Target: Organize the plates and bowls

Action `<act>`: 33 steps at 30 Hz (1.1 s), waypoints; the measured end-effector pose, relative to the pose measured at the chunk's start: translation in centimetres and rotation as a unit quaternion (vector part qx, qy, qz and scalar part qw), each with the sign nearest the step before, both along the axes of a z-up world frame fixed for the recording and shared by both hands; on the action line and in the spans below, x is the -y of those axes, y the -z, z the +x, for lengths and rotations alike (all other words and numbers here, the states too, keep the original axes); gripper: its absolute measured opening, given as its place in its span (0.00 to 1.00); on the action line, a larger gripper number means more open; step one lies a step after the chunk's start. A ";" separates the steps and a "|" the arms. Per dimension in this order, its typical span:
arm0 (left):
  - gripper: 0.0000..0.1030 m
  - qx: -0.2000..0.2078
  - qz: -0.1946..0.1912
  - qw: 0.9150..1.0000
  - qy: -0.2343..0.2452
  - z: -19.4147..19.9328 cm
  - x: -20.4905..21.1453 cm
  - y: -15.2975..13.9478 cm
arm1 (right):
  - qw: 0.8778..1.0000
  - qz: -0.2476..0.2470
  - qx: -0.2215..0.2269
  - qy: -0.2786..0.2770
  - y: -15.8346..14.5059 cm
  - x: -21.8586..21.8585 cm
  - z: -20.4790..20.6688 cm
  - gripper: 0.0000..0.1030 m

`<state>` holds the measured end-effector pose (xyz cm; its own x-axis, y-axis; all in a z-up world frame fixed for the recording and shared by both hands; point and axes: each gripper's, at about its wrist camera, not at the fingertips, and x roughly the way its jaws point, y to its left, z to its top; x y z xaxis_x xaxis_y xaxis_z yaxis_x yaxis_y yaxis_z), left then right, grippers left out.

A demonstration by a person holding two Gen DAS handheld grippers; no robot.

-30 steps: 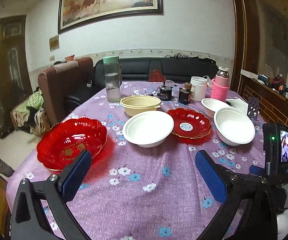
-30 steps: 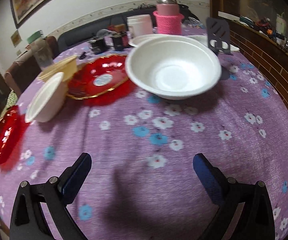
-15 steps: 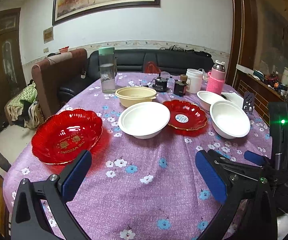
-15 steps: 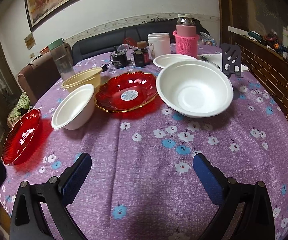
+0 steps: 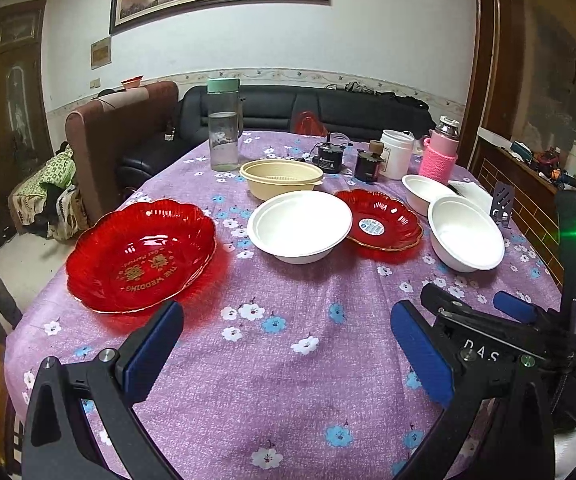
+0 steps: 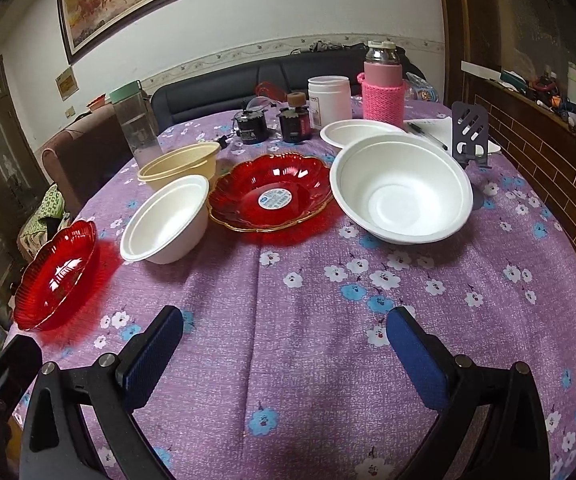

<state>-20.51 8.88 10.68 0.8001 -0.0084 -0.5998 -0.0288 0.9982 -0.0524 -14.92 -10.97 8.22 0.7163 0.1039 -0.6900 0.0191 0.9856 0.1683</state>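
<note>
Hovering over the near edge of the bench (image 5: 288, 380), I have both pairs of tongs spread wide and holding nothing: the left tongs (image 5: 284, 344) and the right tongs (image 6: 286, 348).

Nothing looks sorted yet, as far as I can judge; every dish sits alone on the purple cloth, none stacked.

The big red plate (image 5: 140, 254) lies just ahead of my left tongs, off to their left. Farther ahead sits a white bowl (image 5: 300, 226), with the cream bowl (image 5: 281, 178) just behind it. The smaller red plate (image 6: 272, 196) is straight ahead of my right tongs, beside that white bowl. A second white bowl (image 6: 402, 190) sits ahead and to the right of them, and a shallow white dish (image 6: 354, 133) lies just behind it.

Left to do, I reckon: gather the red plates together and nest the white bowls.
</note>
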 end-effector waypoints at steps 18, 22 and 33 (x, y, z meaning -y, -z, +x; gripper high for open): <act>1.00 0.051 -0.011 0.998 -0.040 -3.0 -8.4 -6.7 | 0.999 0.006 0.034 -0.006 -2.8 -0.5 -1.8 0.99; 1.00 0.107 0.008 0.989 -0.102 -3.2 -13.4 -10.0 | 0.998 -0.030 0.052 -0.024 -4.0 -2.3 -0.9 1.00; 0.99 0.035 -0.022 0.993 -0.106 -2.6 -16.0 -3.9 | 0.990 -0.092 0.069 -0.085 -2.2 -8.1 -0.3 0.99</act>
<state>-23.08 24.84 14.58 0.8258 0.1408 -0.5461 -0.2338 0.9667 -0.1044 -15.19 -2.89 10.43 0.7874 0.1134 -0.6059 -0.1610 0.9866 -0.0246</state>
